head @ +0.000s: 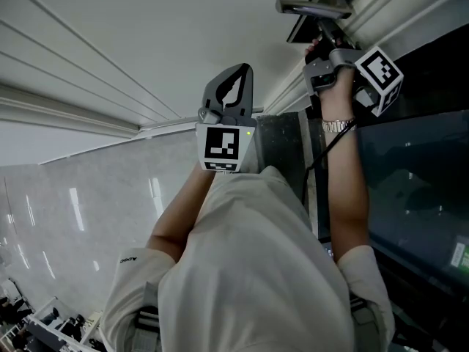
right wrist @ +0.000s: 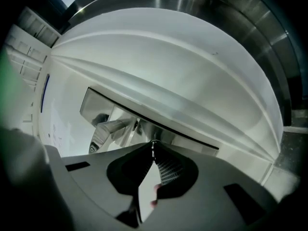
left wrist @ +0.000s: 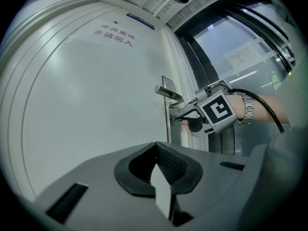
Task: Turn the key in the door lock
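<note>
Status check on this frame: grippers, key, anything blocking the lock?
Left gripper shut, empty, held off the door. Right gripper shut on the key at the lock plate, below the door handle. Nothing blocking.

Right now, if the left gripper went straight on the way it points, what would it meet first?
Most likely the white door: the left gripper, fingers shut and empty, aims at bare panel just left of the handle. Depth is unclear, so how near I can't say.
</note>
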A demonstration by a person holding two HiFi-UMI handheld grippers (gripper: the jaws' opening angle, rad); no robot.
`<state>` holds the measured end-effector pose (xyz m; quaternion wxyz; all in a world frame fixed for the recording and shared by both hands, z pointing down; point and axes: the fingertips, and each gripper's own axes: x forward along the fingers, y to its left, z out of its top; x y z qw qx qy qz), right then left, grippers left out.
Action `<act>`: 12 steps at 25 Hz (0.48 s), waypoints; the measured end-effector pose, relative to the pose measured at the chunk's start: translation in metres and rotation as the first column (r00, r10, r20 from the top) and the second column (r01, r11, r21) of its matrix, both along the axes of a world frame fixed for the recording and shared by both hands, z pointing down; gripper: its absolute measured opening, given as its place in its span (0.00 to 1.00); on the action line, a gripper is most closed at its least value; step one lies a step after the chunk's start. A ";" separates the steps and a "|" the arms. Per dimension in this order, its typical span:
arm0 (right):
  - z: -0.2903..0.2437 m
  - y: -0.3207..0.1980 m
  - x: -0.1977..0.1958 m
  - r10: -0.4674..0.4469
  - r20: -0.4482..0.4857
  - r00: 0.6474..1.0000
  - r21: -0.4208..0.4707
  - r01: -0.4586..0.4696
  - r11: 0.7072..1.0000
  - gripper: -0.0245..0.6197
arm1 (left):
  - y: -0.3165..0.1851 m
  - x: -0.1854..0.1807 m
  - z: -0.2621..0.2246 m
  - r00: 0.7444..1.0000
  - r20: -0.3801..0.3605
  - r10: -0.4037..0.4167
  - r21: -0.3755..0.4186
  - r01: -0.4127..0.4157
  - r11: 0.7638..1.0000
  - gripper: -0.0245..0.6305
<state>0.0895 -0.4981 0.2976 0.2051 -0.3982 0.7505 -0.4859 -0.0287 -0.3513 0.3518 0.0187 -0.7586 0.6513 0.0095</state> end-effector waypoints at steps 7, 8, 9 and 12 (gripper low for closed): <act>0.001 0.004 -0.002 -0.076 -0.114 0.991 0.081 0.085 0.993 0.10 | 0.002 -0.006 0.003 1.000 0.003 -0.008 -0.006 0.008 1.000 0.05; 0.004 0.007 -0.004 -0.099 -0.137 0.986 0.088 0.112 0.990 0.14 | 0.002 -0.007 0.003 1.000 0.003 -0.011 -0.007 0.011 1.000 0.05; 0.006 0.009 -0.006 -0.119 -0.167 0.979 0.098 0.137 0.986 0.17 | 0.002 -0.008 0.003 1.000 0.002 -0.013 -0.008 0.013 1.000 0.05; 0.012 0.013 -0.006 -0.130 -0.319 0.939 0.154 0.186 0.970 0.24 | 0.000 -0.007 0.003 1.000 0.002 -0.012 -0.006 0.012 1.000 0.05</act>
